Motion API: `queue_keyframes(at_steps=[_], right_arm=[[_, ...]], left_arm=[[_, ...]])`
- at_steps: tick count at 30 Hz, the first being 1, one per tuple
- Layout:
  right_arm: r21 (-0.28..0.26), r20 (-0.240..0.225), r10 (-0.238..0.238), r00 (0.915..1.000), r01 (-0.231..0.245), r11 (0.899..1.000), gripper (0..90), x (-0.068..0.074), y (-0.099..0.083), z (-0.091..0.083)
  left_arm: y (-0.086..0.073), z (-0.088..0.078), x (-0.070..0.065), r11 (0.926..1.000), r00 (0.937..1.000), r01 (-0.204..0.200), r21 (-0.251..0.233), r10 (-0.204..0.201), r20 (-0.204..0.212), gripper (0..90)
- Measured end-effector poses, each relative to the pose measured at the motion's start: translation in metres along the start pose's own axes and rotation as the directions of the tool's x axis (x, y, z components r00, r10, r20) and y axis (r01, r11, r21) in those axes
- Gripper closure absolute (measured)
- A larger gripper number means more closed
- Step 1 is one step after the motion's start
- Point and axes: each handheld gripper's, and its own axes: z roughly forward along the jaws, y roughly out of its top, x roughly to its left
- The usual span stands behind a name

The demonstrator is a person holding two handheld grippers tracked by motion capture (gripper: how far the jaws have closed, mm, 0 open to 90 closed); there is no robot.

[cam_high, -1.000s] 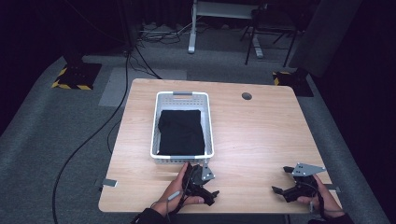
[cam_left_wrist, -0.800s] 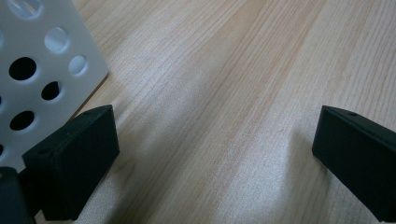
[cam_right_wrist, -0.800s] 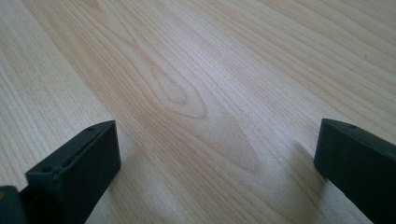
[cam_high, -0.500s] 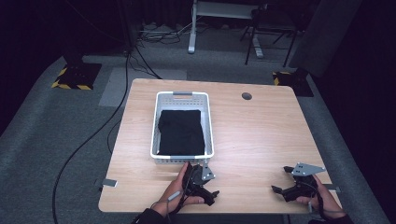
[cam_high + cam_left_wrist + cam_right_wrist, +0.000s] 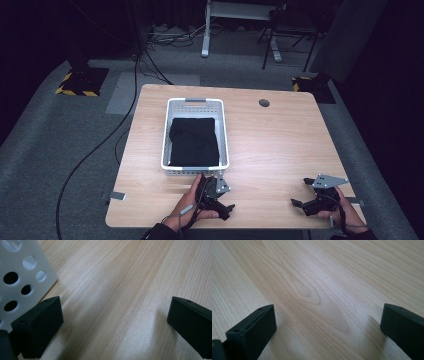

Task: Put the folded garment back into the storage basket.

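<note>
Black cloth (image 5: pixel 194 141) lay folded inside white perforated basket (image 5: pixel 195 171), covering most of the floor, w/ a strip of bare basket floor at far end. Basket sat on wooden table (image 5: pixel 280 145), left of centre, long axis running away from person.

L gripper (image 5: pixel 216 199) rested on tabletop just in front of basket's near wall, held by left hand (image 5: pixel 192 205); not touching the cloth. In left gripper view L jaws stood wide apart, nothing btwn them, just bare wood; basket's holed wall (image 5: pixel 22 277) was close beside the left jaw.

R gripper (image 5: pixel 312 200) rested near table's front right corner, well apart from basket, in right hand (image 5: pixel 342 215), grey plate on top. In right gripper view its jaws were also spread wide, empty, bare wood grain btwn them.

Round cable hole (image 5: pixel 264 103) near table's far edge, right of basket. Floor: grey carpet, black cable (image 5: pixel 100 145) trailing left of table, yellow-black striped tape (image 5: pixel 75 90) at far left.
</note>
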Motion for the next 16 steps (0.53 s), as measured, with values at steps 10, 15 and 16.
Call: queue_keyframes(at_steps=[10,15,16], right_arm=[[0.001,-0.006,-0.005,1.0000,0.005,1.000,0.5,-0.0006,0.0001,0.0000],[0.001,-0.007,-0.005,1.0000,0.005,1.000,0.5,-0.0009,0.0002,0.0001],[0.000,-0.007,-0.004,1.0000,0.004,1.000,0.5,-0.0009,0.0002,0.0001]], left_arm=[[0.0007,0.0007,0.0001,1.0000,1.0000,0.002,0.000,-0.002,0.001,0.2],[0.0012,0.0010,0.0003,1.0000,1.0000,-0.001,0.002,0.001,0.003,0.2],[0.0012,0.0010,0.0003,1.0000,1.0000,-0.001,0.002,0.001,0.003,0.2]])
